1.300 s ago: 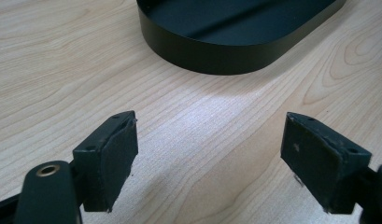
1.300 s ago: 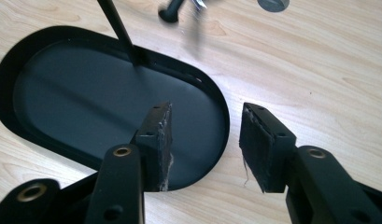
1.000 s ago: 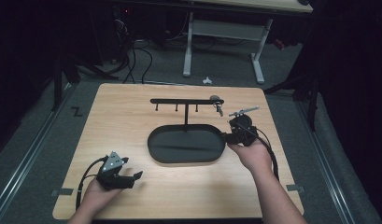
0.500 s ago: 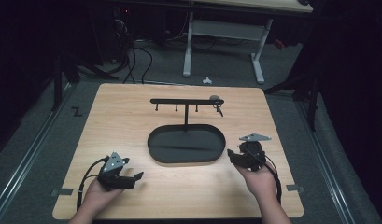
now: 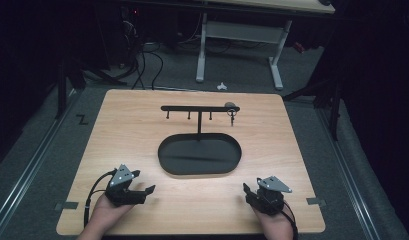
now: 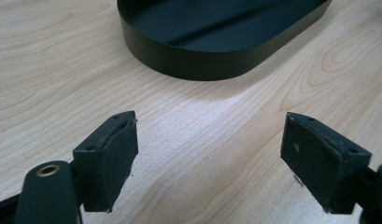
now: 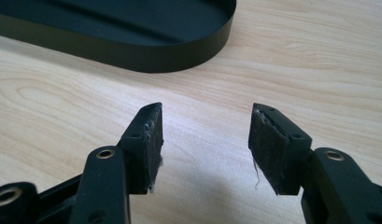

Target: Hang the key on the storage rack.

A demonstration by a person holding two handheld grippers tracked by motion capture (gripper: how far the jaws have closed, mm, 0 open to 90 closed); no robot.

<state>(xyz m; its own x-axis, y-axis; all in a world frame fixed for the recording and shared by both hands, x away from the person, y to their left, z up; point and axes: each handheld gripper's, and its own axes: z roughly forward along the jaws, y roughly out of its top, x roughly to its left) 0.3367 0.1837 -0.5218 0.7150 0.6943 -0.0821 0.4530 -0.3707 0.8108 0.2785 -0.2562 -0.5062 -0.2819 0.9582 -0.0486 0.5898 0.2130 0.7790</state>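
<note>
Both your left gripper (image 5: 142, 192) and right gripper (image 5: 252, 192) rest on the light wooden counter (image 5: 132, 130), jaws open and empty (right just widened). Keys (image 5: 232, 114) hang on the black T-shaped rack (image 5: 199, 108); keep clear of its oval tray (image 5: 199, 169).

No readable text, labels, brands or numbers in any view. Closest thing to a sign: a dark Z-shaped mark (image 5: 82, 119) on the floor left of the surface (image 5: 132, 130), can't tell whether it's a letter or tape. Tray (image 5: 199, 154) and rack (image 5: 199, 108) carry no visible markings.
</note>
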